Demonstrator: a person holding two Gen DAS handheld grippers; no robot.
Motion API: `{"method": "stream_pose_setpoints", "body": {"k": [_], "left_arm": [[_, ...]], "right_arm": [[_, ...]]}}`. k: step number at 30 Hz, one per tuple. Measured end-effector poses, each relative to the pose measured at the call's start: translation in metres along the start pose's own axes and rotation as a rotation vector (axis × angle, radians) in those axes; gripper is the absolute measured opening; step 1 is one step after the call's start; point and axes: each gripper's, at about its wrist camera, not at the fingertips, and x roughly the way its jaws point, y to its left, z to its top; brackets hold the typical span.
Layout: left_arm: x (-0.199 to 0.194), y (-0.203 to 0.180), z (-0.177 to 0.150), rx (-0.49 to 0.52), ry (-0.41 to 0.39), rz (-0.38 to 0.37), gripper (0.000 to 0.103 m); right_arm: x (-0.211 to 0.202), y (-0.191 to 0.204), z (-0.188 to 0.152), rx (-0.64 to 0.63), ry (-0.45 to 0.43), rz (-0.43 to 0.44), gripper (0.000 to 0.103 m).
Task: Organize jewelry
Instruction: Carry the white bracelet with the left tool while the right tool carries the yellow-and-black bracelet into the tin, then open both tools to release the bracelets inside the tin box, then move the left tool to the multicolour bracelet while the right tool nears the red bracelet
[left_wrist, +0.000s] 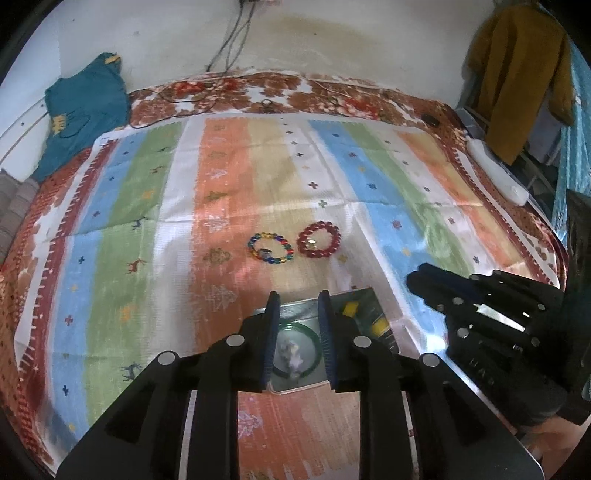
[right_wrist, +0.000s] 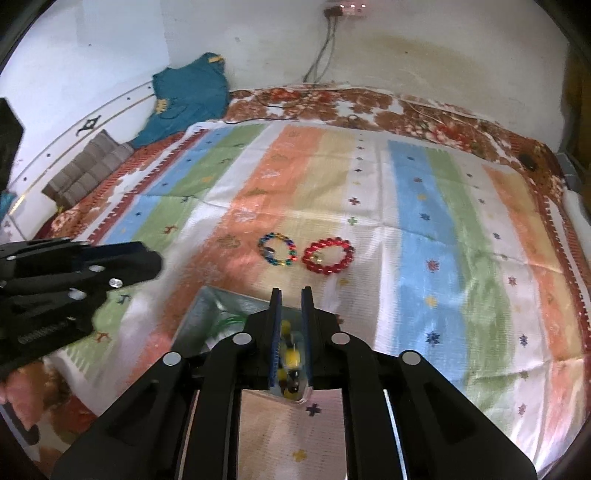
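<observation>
Jewelry sorting on the bed: two bead bracelets outside the tray.

The multicolour bead bracelet and red bead bracelet lie side by side on the striped mat, just beyond the metal tray, which holds a green bangle. Left tongs stand apart, empty, over the tray. Right tongs are nearly together around a yellow-and-black beaded piece; actual contact cannot be confirmed. Judged light, limp, prone to rolling; pinch across one bead strand. Nothing obstructs the bracelets.
</observation>
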Motion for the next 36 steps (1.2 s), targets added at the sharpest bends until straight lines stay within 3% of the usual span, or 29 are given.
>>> {"method": "stream_pose_setpoints", "body": {"k": [2,14,22,30,36], "left_arm": [[0.001,0.005,0.001,-0.011,0.003,0.01,0.023],[0.017,0.015,0.003,-0.031,0.034,0.036,0.045],[0.026,0.014,0.011,-0.007,0.027,0.062,0.051],[0.037,0.029,0.021,-0.077,0.015,0.071,0.06],[0.048,0.034,0.027,-0.061,0.032,0.088,0.063]], "right_arm": [[0.003,-0.005,0.001,0.015,0.006,-0.004,0.028],[0.017,-0.018,0.007,0.051,0.034,-0.025,0.043],[0.024,-0.019,0.012,0.054,0.03,-0.033,0.055],[0.031,-0.025,0.019,0.073,0.033,-0.047,0.059],[0.044,-0.025,0.023,0.051,0.053,-0.071,0.061]]}}
